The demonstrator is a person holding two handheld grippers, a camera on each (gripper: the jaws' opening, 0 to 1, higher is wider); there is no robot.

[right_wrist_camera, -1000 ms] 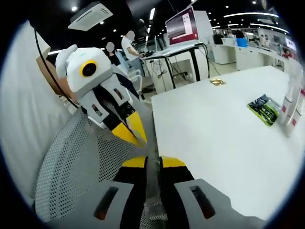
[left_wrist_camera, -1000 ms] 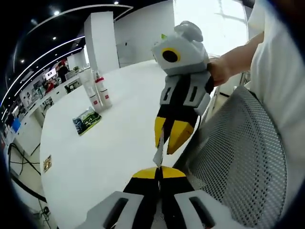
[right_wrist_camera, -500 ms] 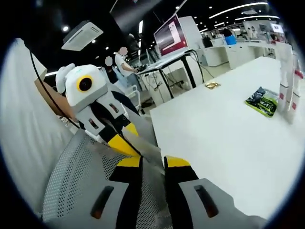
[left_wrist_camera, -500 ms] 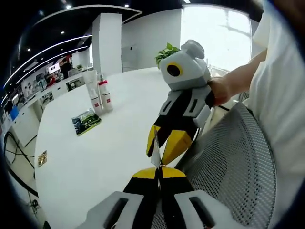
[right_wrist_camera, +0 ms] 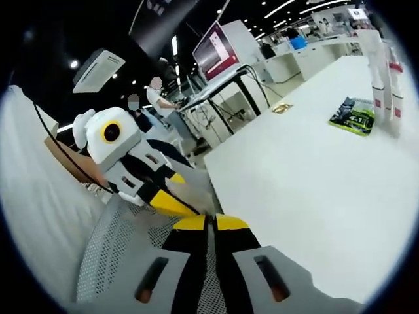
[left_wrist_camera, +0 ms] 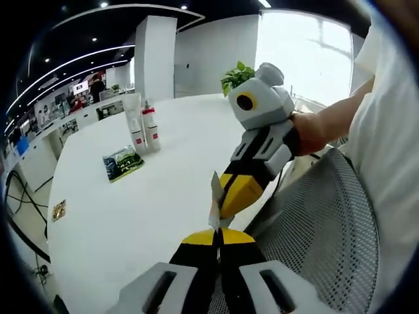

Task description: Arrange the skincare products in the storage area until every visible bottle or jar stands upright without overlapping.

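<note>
At the bottom centre of the left gripper view, the left gripper (left_wrist_camera: 219, 233) has its jaws closed on a thin sachet (left_wrist_camera: 215, 201), and the right gripper (left_wrist_camera: 241, 191) pinches the same sachet from above. Both meet over the mesh chair back (left_wrist_camera: 321, 229). The two bottles (left_wrist_camera: 143, 128) stand upright in the upper left on the white table (left_wrist_camera: 150, 196), beside a green packet (left_wrist_camera: 122, 163).

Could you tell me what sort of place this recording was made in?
Probably an open-plan office or showroom: a large white table, a mesh-backed chair, a wall screen above desks, a potted plant by a bright window, and ceiling strip lights.
</note>
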